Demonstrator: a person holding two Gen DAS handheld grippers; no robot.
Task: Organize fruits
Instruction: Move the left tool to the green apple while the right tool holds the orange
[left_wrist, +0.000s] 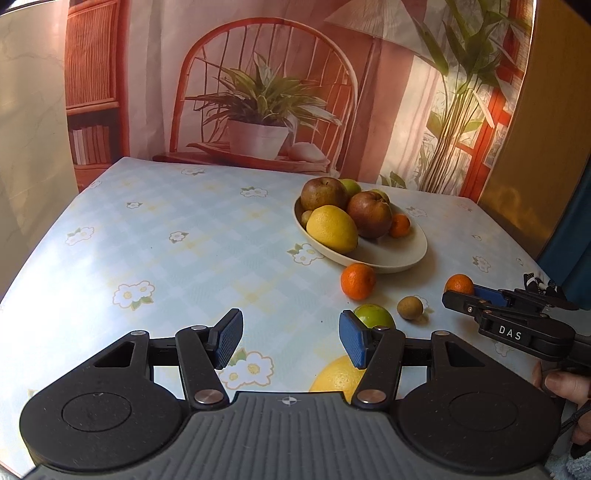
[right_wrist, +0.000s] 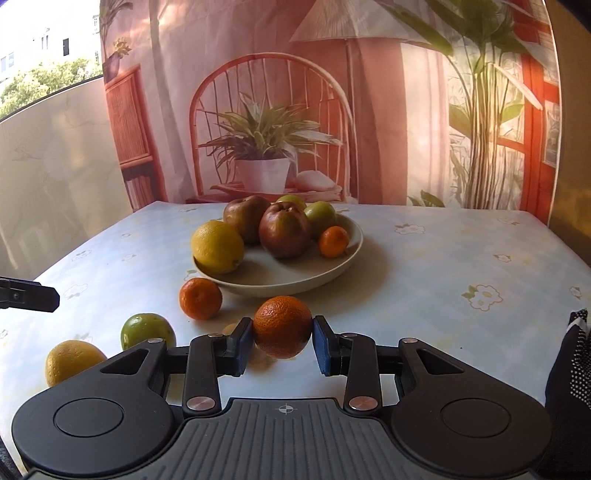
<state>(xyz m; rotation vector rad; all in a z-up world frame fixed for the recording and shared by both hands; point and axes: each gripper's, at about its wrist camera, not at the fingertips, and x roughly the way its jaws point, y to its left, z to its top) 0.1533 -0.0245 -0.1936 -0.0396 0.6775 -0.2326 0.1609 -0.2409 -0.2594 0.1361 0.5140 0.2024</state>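
A beige bowl (right_wrist: 343, 271) (left_wrist: 402, 254) on the table holds a yellow lemon (right_wrist: 217, 246), two brown-red apples (right_wrist: 284, 229), green fruit and a small tangerine (right_wrist: 333, 241). My right gripper (right_wrist: 282, 332) is shut on a tangerine (right_wrist: 282, 325), held just above the cloth in front of the bowl; the left wrist view shows that gripper (left_wrist: 456, 291) at the right with the tangerine (left_wrist: 458, 284). My left gripper (left_wrist: 291, 334) stands open over bare cloth. Loose on the table lie another tangerine (left_wrist: 357, 280), a green lime (left_wrist: 375, 314), a small brown fruit (left_wrist: 410, 307) and a yellow citrus (left_wrist: 338, 376).
The table wears a pale blue flowered cloth (left_wrist: 166, 240). A printed backdrop (left_wrist: 266, 92) of a chair and plants hangs at its far edge. A person's fingers (left_wrist: 561, 384) grip the right tool's handle. A dark dotted cloth (right_wrist: 572, 365) shows at the right edge.
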